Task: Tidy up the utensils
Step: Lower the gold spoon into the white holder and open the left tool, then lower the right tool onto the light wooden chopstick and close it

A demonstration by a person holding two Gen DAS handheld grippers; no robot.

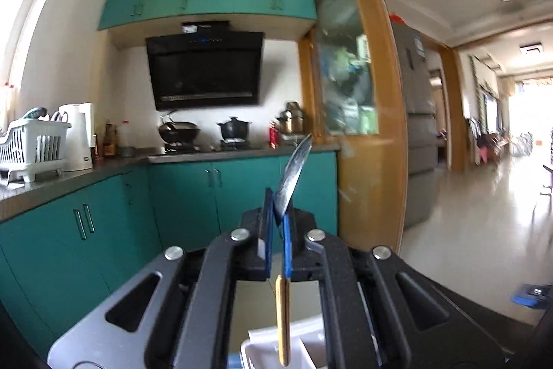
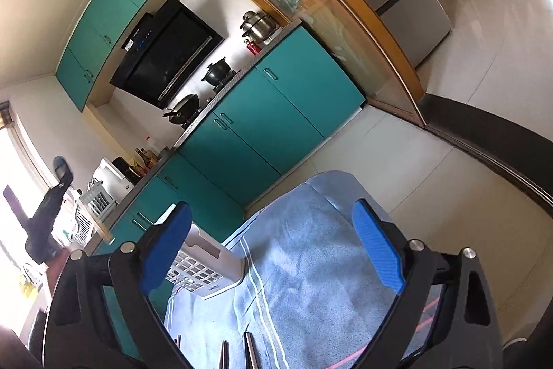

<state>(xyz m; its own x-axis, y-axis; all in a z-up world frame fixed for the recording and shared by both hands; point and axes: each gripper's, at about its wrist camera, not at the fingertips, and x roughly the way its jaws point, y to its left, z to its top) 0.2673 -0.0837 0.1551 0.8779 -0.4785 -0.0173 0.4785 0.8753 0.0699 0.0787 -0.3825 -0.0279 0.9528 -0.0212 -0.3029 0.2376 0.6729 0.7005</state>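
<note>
Kitchen, teal cabinets behind. Left hand-held gripper (image 1: pixel 278 230) clamped on knife (image 1: pixel 293 172), raised, blade up, wooden handle hanging down over white holder (image 1: pixel 262 351) just below. Right hand-held gripper (image 2: pixel 273 251) jaws apart, empty, over towel-covered bench (image 2: pixel 311 265). Left nearer holder.

Bright daylight all around. Very white glare from the window (image 1: pixel 24 9) left of the range hood (image 1: pixel 205 70), washed out to plain white. More glare far right of the range hood, down the hallway floor (image 1: pixel 484 213), shiny and smeared with blur. Soft, slightly fuzzy look everywhere. Straight lines bent into curves near the edges, dark corners. Same white glare low and left of the range hood (image 2: pixel 166 54) in the right wrist view, tilted sideways.
</note>
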